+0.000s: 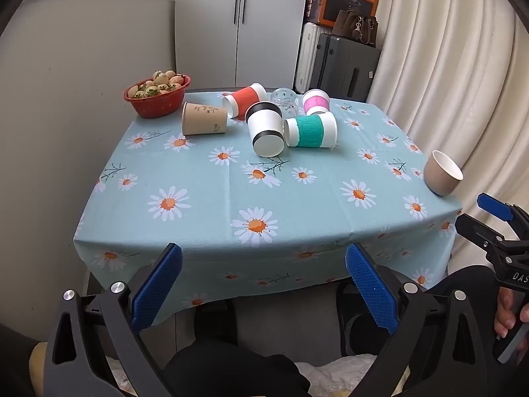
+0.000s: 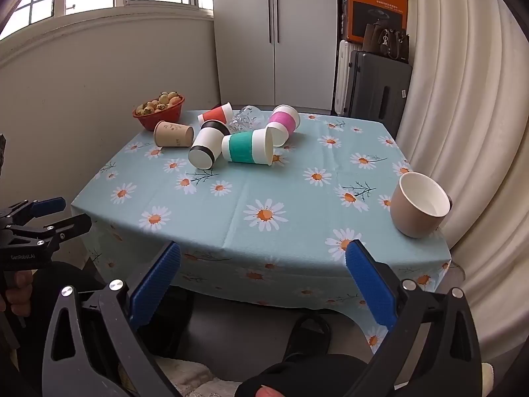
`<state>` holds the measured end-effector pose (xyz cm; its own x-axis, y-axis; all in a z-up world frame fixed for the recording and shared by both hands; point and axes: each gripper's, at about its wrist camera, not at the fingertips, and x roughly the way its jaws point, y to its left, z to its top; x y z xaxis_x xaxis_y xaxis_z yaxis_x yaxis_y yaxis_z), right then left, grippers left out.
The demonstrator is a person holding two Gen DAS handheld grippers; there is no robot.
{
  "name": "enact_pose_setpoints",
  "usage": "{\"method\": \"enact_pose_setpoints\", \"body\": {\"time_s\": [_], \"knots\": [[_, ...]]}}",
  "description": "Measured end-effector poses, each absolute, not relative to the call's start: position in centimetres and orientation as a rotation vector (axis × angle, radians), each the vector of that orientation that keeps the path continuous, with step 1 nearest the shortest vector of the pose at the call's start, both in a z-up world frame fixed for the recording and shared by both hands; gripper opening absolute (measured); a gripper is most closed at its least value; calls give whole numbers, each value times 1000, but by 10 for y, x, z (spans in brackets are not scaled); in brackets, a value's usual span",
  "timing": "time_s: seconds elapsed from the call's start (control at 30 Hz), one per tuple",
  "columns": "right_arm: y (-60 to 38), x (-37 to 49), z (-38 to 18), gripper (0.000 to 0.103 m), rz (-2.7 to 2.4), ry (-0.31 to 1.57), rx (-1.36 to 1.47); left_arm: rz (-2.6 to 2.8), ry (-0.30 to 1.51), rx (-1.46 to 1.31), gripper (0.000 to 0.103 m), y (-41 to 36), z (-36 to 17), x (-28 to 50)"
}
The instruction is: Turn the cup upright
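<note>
A: While both tools hang short of the table's near edge, where do your fingers stand?

B: My left gripper [image 1: 263, 284] spread wide, holding nothing. My right gripper [image 2: 263, 283] likewise, blue pads [image 2: 155, 284] well apart.

A: Nearest cup?

B: Beige cup [image 2: 419, 204], right of frame, tilted on the daisy tablecloth [image 2: 258, 198] near its right edge, mouth toward me.

A: Farther back?

B: Upper centre, a cluster lying on their sides: black-banded cup [image 2: 207, 148], teal-sleeved cup [image 2: 248, 147], kraft paper cup [image 2: 173, 134], pink-sleeved cup [image 2: 282, 124], red-sleeved cup [image 2: 216, 113]; a clear glass [image 2: 246, 119] among them. Red fruit bowl [image 2: 160, 112] at the far left corner.
</note>
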<state>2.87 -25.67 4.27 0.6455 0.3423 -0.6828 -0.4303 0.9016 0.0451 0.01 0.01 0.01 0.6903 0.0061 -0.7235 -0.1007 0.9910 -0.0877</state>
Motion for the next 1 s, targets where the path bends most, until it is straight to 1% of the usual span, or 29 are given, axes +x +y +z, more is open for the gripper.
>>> {"method": "enact_pose_setpoints", "body": {"time_s": [0.03,1.0], "knots": [[-258,29,43,98,454,752,-97,64,802,-115,97,0,0,0],[-256,28,36,98,443,775,-139,59,803,-138,97,9,1,-1]]}}
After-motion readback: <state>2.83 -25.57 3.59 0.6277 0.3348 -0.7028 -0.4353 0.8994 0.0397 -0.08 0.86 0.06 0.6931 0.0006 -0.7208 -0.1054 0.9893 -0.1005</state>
